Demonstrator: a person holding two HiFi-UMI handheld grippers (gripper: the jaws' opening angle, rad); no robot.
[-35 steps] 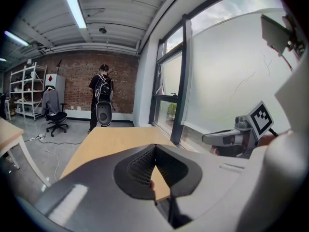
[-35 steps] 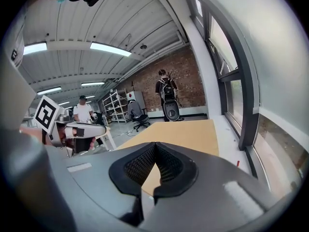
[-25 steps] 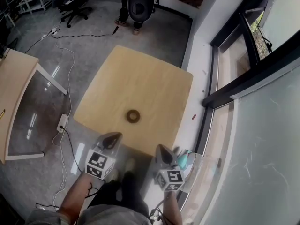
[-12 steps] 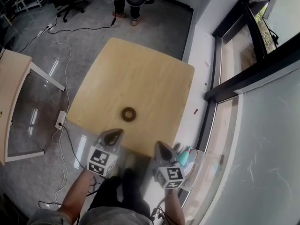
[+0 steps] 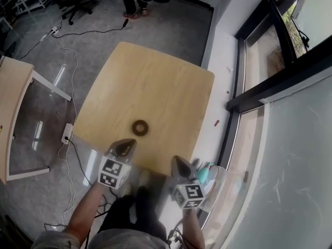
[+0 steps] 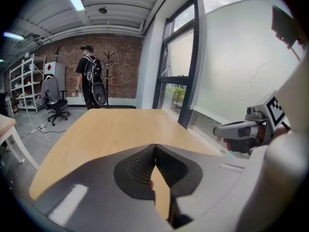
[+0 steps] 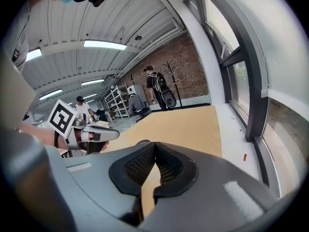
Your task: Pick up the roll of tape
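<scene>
Roll of tape: on worktop, ahead of left hand-held gripper; we log it and right hand-held gripper clenched, empty; risk: shut jaws could shove tape away

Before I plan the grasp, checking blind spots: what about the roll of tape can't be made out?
Head view: roll of tape too small to show its loose end or thickness.
Left gripper view: roll hidden behind the left gripper's own shut jaws.
Right gripper view: at most a dark sliver above the right gripper.
</scene>
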